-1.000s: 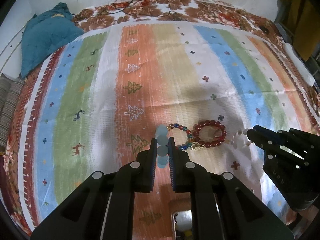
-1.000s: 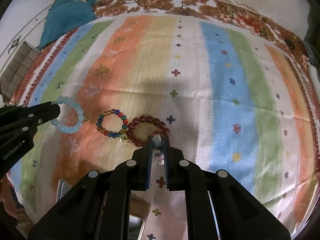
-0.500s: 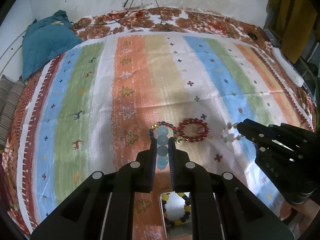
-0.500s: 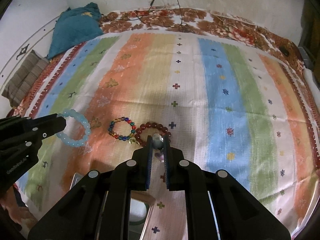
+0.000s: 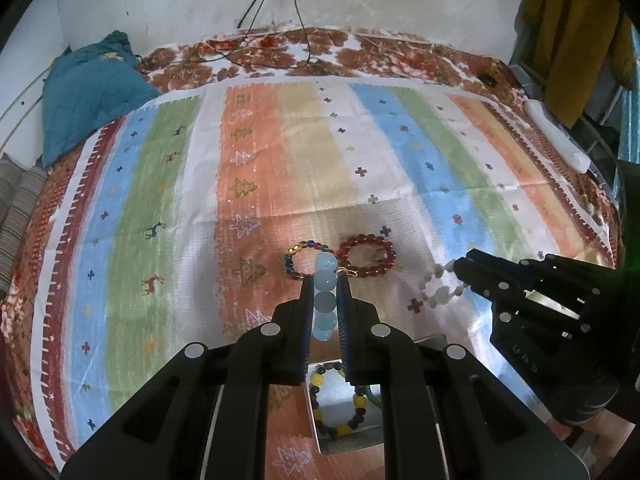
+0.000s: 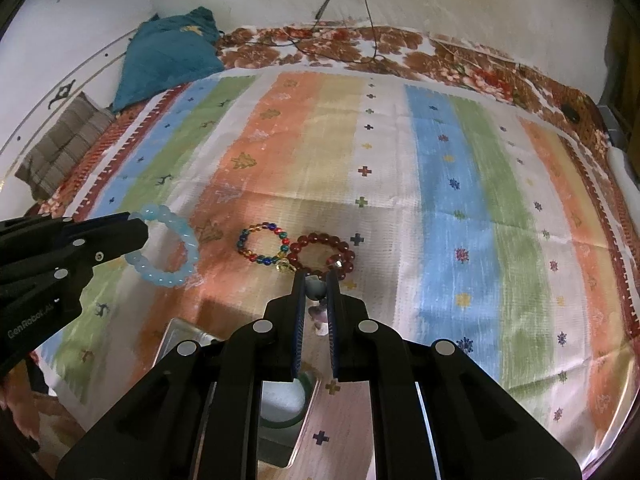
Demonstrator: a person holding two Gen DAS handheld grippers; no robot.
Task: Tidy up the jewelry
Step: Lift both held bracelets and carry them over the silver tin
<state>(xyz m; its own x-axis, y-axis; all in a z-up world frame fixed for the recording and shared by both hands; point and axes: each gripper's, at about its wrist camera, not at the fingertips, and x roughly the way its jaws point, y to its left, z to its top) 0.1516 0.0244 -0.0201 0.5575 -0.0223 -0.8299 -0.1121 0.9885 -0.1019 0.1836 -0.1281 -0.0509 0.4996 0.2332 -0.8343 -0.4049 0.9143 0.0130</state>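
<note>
Jaws of both grippers angled down over striped bedspread (image 5: 400,152): left gripper (image 5: 325,280) clamping pale blue bead bracelet (image 6: 164,252), right gripper (image 6: 316,280) clamping white bead bracelet (image 5: 438,288), mostly hidden between fingers.

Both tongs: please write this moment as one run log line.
left tongs: shut on light blue bracelet | right tongs: shut on white bracelet | cloth: red bracelet, multicolour bracelet

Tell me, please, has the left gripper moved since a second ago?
Yes. The left gripper, holding the pale blue bracelet, has drawn back toward the near edge, away from the dark red bracelet.
</note>
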